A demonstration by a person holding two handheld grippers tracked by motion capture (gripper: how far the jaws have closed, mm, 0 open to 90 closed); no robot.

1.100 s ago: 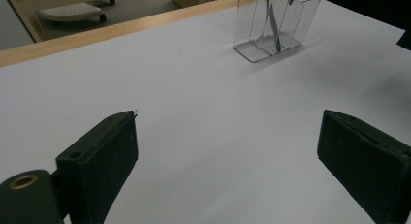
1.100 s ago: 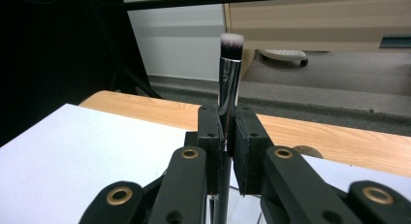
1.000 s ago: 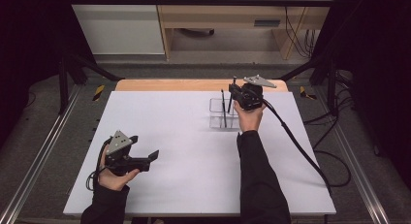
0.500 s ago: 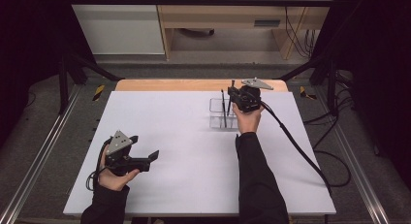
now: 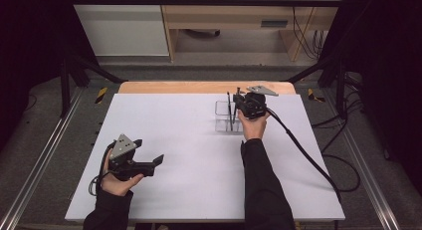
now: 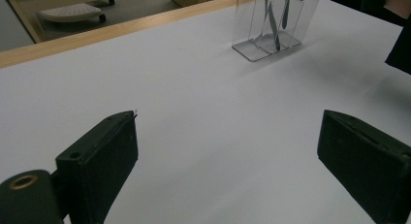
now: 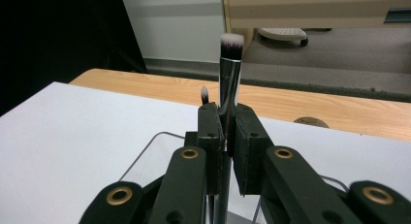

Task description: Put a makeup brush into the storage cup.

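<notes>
Right gripper clamped on silver-handled, white-tipped makeup brush, upright in clear plastic organizer. Likely mid-placement or lifting out: either way, steady vertical travel. Left gripper agape, well apart from organizer.

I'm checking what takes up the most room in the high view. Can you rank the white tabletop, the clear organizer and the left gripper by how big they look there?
1. White tabletop, by far the largest.
2. Left gripper and clear organizer look alike in size; the gripper lies nearer the camera, so I won't rank them.
</notes>
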